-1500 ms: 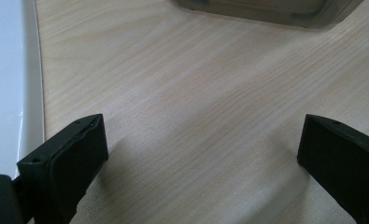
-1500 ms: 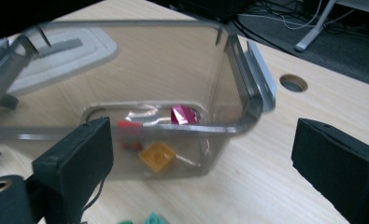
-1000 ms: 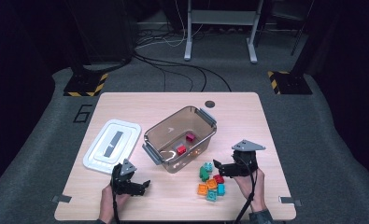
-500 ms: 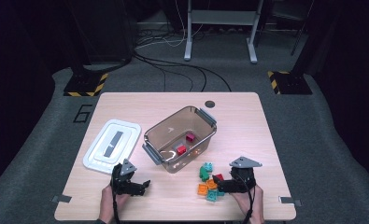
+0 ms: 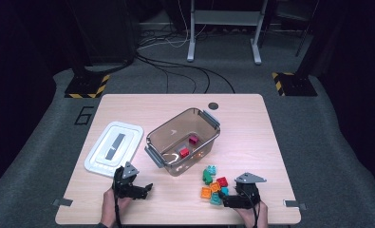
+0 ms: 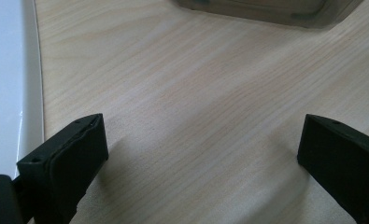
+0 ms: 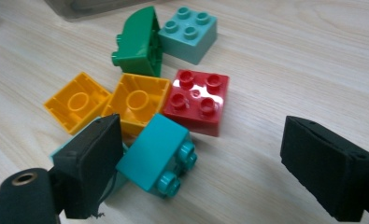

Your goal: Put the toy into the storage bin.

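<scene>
**Right gripper open over the bricks, beside the bin**

Seen from above on the table (image 5: 251, 109): clear bin (image 5: 182, 141) as the landmark, tilted across the middle, two red bricks (image 5: 189, 146) inside. Left of the bin, flat on the wood, a white lid (image 5: 114, 147). Just off the bin's near right corner, a loose cluster of bricks (image 5: 214, 185).

Right gripper (image 5: 227, 202) at the near edge of that cluster, held in a hand (image 5: 252, 214), low over the wood on the side away from the bin. Jaws spread wide, gripping nothing. In the right gripper view (image 7: 205, 168): teal brick (image 7: 156, 153) lying on its side between the jaws, close against the left pad, studs facing the camera. Beyond it, toward the bin, red brick (image 7: 198, 100) studs up, touching two yellow bricks (image 7: 105, 101) lying hollow side up. Nearer the bin again, green brick (image 7: 139, 43) tipped on its side, just beside a pale teal brick (image 7: 189, 27) standing studs up.

Left gripper (image 5: 147, 187) near the bin's near left corner, between lid and bin, held in the other hand (image 5: 110, 209). In the left gripper view (image 6: 201, 154): jaws wide apart over bare wood, nothing between them; lid edge at the left, bin base at the top.
</scene>
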Demonstrator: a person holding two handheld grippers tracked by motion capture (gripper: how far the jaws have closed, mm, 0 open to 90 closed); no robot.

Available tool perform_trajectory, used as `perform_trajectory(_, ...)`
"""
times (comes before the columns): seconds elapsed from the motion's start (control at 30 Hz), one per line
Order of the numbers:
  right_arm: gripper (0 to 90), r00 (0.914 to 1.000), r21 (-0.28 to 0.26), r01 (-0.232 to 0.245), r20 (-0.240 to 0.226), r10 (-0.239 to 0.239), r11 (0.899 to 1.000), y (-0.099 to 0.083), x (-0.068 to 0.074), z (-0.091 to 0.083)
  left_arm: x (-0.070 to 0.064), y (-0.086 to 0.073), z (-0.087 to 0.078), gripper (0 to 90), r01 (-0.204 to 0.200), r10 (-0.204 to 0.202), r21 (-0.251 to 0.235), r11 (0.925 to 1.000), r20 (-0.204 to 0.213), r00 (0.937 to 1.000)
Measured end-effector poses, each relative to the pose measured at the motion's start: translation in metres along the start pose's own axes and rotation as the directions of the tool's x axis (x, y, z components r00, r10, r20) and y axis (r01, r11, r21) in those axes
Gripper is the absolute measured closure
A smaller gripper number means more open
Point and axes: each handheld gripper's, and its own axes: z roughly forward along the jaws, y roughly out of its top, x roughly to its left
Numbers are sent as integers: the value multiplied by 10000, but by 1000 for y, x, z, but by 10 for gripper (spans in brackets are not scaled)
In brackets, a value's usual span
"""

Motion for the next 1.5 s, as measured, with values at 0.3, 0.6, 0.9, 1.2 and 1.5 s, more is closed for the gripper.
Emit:
perform_trajectory(0.3, 311, 9996, -69, -102, 271, 104, 9999, -7, -10, -4, 0, 0, 0, 15, -8, 8, 4, 10000, -8, 10000)
perform_trajectory(0.6, 593, 9992, -95, 144, 373, -140, 9999, -8, -11, -2, 0, 0, 0, 15, -8, 8, -1, 10000, -11, 10000)
perform_trajectory(0.9, 671, 9974, -246, 316, 660, -299, 9992, -5, -14, -5, 0, 0, 0, 15, 1, -1, 0, 10000, -20, 10000)
perform_trajectory(1.2, 673, 9963, -859, 230, 847, -157, 9960, 4, -18, -9, 0, 0, 0, 15, -28, 28, -4, 10000, -39, 10000)
perform_trajectory(1.5, 674, 9961, -1256, 253, 868, -144, 9918, 18, -18, -7, 0, 0, 0, 15, -1, 1, -5, 10000, -21, 10000)
